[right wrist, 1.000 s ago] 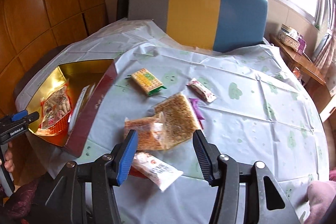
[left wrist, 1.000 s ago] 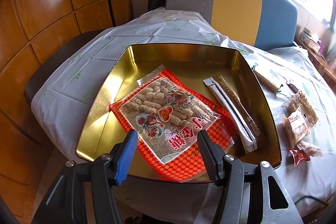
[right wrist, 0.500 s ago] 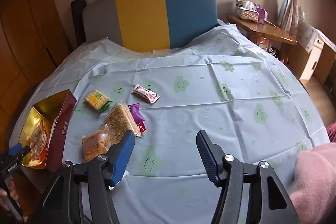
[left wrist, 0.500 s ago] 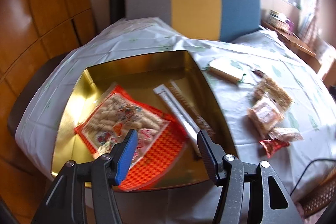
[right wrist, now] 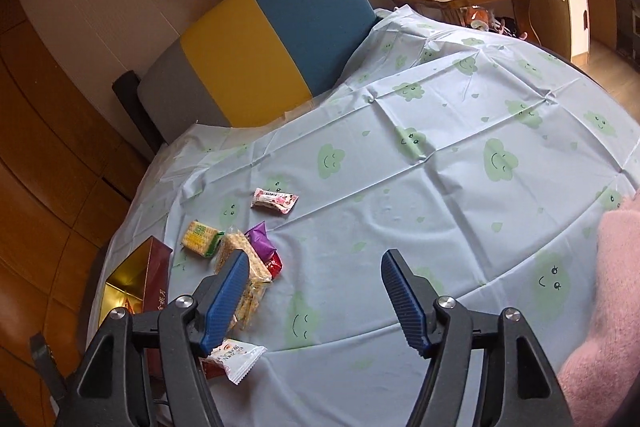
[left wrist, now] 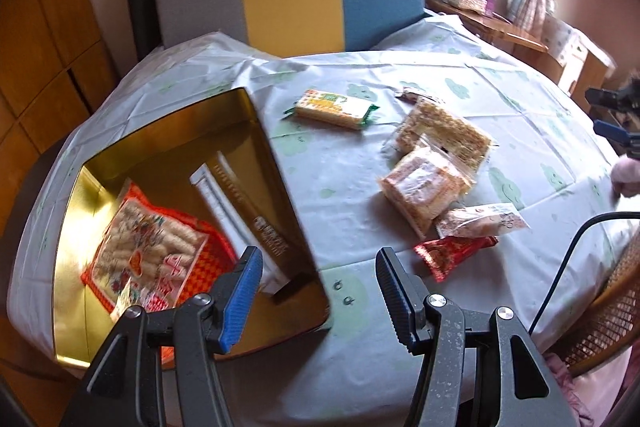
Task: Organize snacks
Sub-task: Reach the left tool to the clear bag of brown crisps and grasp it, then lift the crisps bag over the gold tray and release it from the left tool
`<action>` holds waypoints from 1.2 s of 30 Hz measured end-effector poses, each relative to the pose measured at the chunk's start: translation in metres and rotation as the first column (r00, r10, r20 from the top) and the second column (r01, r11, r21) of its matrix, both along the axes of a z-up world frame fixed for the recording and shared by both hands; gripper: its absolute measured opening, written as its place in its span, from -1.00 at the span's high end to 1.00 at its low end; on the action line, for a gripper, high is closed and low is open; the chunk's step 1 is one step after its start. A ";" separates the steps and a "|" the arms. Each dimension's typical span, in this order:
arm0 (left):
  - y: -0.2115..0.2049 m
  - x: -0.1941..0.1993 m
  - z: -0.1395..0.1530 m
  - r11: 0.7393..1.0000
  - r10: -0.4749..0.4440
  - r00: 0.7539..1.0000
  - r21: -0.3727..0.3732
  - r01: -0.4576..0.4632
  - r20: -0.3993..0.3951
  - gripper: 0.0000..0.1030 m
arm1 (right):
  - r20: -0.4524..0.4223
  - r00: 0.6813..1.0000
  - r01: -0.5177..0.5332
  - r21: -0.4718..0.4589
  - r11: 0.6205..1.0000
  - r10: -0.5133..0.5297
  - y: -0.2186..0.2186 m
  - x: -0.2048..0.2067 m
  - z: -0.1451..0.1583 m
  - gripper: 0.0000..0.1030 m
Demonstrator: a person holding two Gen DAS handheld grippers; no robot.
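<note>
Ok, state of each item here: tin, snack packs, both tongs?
Gold tin: open, no lid on.
Red checked snack bag: lying flat inside the tin.
Long white-and-gold pack: inside the tin, beside the bag.
Cracker pack: on the tablecloth, outside the tin.
Red wrapper: on the tablecloth.
Left tongs: open, empty.
Right tongs: open, empty.

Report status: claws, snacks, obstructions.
Left claw open, empty. Right claw open, empty. Two packets in gold tin box; loose wrapped snacks on cloud-print tablecloth. No obstruction seen.
</note>
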State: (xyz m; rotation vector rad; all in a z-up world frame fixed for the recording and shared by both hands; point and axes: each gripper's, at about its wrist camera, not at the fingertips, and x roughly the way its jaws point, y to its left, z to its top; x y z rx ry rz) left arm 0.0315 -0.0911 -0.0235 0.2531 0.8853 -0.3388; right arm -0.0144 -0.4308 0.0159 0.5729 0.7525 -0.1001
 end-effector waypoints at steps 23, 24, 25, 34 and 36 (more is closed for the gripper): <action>-0.120 0.070 -0.045 0.900 -0.400 0.900 0.115 0.421 -0.172 -0.55 | -0.036 0.997 -0.071 -0.162 0.984 0.066 0.027 0.009 0.003 -0.36; -0.122 0.074 -0.049 0.897 -0.407 0.893 0.103 0.431 -0.193 -0.55 | -0.038 0.997 -0.075 -0.172 0.982 0.069 0.029 0.010 0.003 -0.37; -0.125 0.076 -0.051 0.895 -0.410 0.890 0.101 0.435 -0.201 -0.55 | -0.040 0.996 -0.080 -0.182 0.980 0.074 0.031 0.010 0.003 -0.37; -0.124 0.091 -0.065 0.920 -0.354 0.907 0.087 0.381 -0.226 -0.15 | -0.041 0.995 -0.099 -0.233 0.967 0.092 0.040 0.012 0.004 -0.40; -0.123 0.089 -0.064 0.924 -0.343 0.917 0.102 0.368 -0.203 -0.15 | -0.039 0.995 -0.094 -0.233 0.968 0.087 0.039 0.012 0.004 -0.40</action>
